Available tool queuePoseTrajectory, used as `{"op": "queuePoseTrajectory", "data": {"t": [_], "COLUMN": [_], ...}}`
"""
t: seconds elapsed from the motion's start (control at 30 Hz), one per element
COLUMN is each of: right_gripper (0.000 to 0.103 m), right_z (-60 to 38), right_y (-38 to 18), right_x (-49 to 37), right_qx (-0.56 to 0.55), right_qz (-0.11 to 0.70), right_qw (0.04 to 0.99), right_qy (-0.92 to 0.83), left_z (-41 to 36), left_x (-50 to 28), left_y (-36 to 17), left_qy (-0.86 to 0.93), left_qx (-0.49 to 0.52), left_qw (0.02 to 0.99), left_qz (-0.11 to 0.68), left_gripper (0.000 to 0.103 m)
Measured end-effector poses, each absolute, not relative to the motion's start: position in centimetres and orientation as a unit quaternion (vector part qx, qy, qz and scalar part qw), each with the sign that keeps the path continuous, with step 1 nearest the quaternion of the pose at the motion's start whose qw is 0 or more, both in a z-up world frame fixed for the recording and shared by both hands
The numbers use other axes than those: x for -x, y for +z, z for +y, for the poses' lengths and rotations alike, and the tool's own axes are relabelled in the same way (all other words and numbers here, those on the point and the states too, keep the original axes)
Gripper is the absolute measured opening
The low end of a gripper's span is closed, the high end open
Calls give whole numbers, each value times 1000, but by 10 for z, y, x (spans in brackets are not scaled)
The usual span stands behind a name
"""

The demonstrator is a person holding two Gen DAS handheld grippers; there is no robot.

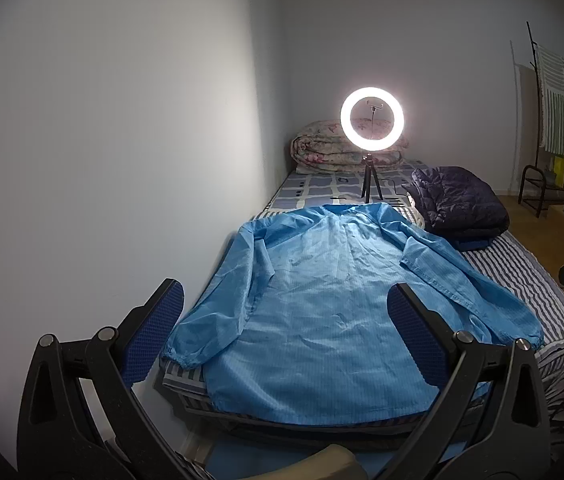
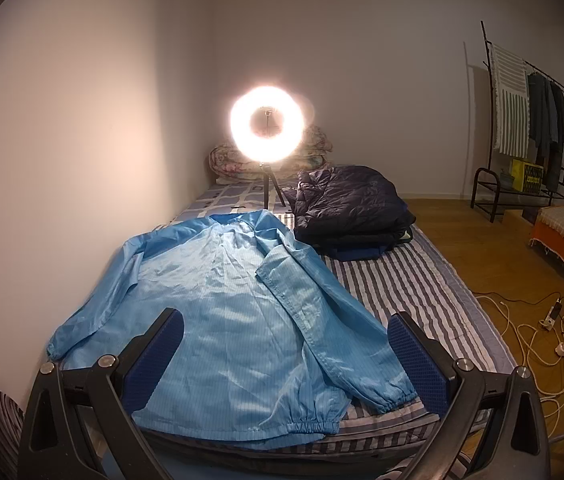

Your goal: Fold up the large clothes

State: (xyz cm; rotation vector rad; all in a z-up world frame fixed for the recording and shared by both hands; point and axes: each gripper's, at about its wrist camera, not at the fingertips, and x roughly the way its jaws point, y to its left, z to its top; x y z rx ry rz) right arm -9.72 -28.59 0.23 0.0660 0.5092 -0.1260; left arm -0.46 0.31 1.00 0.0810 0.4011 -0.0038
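Blue coat (image 1: pixel 322 292) flat on bed (image 2: pixel 414 292), collar at 12, hem at 6; looks light, limp, slick, so pinch cuffs or hem corners; left tool (image 1: pixel 286 340) and right tool (image 2: pixel 286 364) wide open, empty.

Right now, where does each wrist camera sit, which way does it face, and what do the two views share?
Left wrist: on the left gripper, looking down the bed at the blue jacket; its open fingers frame the hem, the right gripper's tip showing at the right edge.
Right wrist: on the right gripper, further right, facing the same way; open fingers frame the jacket's near cuff.
Shared: jacket, ring light, dark folded coat, clothes rack.
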Motion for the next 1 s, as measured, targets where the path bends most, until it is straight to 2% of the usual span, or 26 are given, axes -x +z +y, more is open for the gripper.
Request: {"op": "queuePoseTrajectory", "data": {"t": [1.0], "right_gripper": [103], "right_z": [-281], "right_y": [13], "right_x": [72], "right_qx": [-27], "right_qz": [254], "right_qw": [965], "right_qy": [-56], "left_z": [6], "left_x": [1], "left_y": [12], "left_qy": [2], "left_qx": [-40], "left_qw": [978], "left_qz": [202], "left_gripper": [103]}}
